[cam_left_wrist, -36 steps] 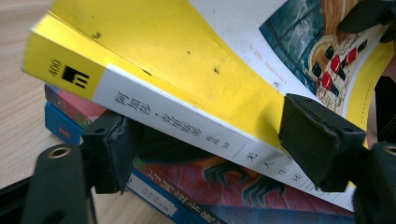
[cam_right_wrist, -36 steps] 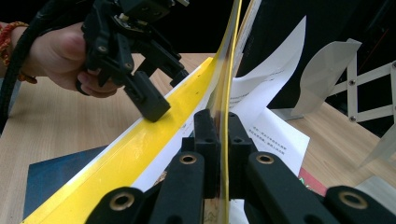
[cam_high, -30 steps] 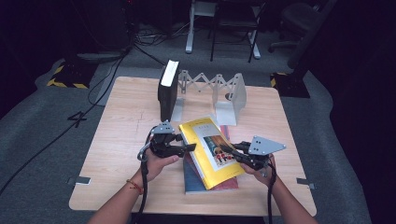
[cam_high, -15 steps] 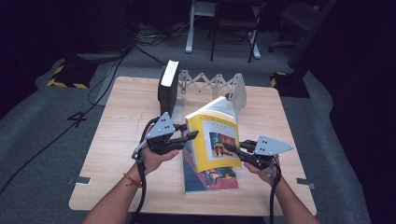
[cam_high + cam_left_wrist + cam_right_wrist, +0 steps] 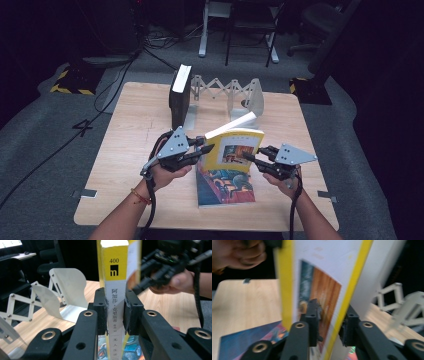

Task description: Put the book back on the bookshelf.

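High view: yellow book (image 5: 234,150) was lifted and tilted over the colourful book (image 5: 225,187) lying on the table (image 5: 130,130), with the left gripper (image 5: 206,148) on its spine side and the right gripper (image 5: 248,158) at its outer edge.

Left gripper view: jaws, just closing, clamped the spine.

Right gripper view: jaws, just opening, straddled the cover edge; contact couldn't be told.

Table lit from above, surroundings dark; right gripper view blurred.

high: above table, looking down | gripper views: close, share yellow book (image 5: 235,150)
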A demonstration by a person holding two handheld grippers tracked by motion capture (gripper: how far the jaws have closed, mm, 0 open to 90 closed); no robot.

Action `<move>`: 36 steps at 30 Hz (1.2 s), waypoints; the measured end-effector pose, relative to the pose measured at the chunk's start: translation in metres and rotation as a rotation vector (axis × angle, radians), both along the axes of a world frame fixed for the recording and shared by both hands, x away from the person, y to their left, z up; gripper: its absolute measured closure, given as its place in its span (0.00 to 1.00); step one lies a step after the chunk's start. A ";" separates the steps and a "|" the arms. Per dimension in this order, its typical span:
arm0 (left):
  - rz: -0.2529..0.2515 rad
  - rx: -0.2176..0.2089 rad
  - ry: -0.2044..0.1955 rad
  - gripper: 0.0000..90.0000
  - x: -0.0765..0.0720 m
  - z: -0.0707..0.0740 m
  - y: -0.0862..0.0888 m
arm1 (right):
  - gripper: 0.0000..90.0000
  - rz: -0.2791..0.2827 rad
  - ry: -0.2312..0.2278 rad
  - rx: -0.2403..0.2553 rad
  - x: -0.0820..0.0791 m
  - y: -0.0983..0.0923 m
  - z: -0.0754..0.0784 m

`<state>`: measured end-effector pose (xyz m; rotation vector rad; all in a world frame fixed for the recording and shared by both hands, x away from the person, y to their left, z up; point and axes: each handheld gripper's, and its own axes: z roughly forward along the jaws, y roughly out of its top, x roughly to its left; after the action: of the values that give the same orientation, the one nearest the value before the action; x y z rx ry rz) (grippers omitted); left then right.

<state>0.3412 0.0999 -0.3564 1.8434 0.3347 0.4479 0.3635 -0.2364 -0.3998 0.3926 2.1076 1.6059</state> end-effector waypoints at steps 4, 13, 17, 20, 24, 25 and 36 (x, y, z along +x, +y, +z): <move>-0.017 0.015 -0.018 0.84 -0.005 0.000 -0.004 | 0.72 -0.059 0.003 0.015 0.004 -0.010 0.002; -0.024 -0.010 -0.012 0.84 -0.005 -0.003 0.000 | 0.43 -0.160 0.042 -0.026 0.018 -0.009 -0.007; -0.035 -0.014 -0.010 0.84 -0.004 -0.003 0.005 | 0.41 -0.150 0.084 -0.040 0.022 -0.010 -0.013; -0.053 -0.018 -0.002 0.84 -0.002 -0.003 0.008 | 0.40 -0.125 0.082 -0.045 0.021 -0.008 -0.013; -0.058 -0.030 0.007 0.84 0.000 -0.004 0.009 | 0.38 -0.089 0.087 -0.052 0.022 0.001 -0.013; -0.058 -0.030 0.007 0.84 0.000 -0.004 0.009 | 0.39 -0.083 0.083 -0.055 0.022 0.004 -0.013; -0.008 0.018 0.051 0.65 0.011 -0.031 -0.012 | 0.47 -0.064 0.065 -0.064 0.019 0.020 -0.011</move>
<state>0.3521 0.0879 -0.3875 1.8751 0.3586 0.4003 0.3825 -0.2167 -0.4105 0.4916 2.1658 1.5044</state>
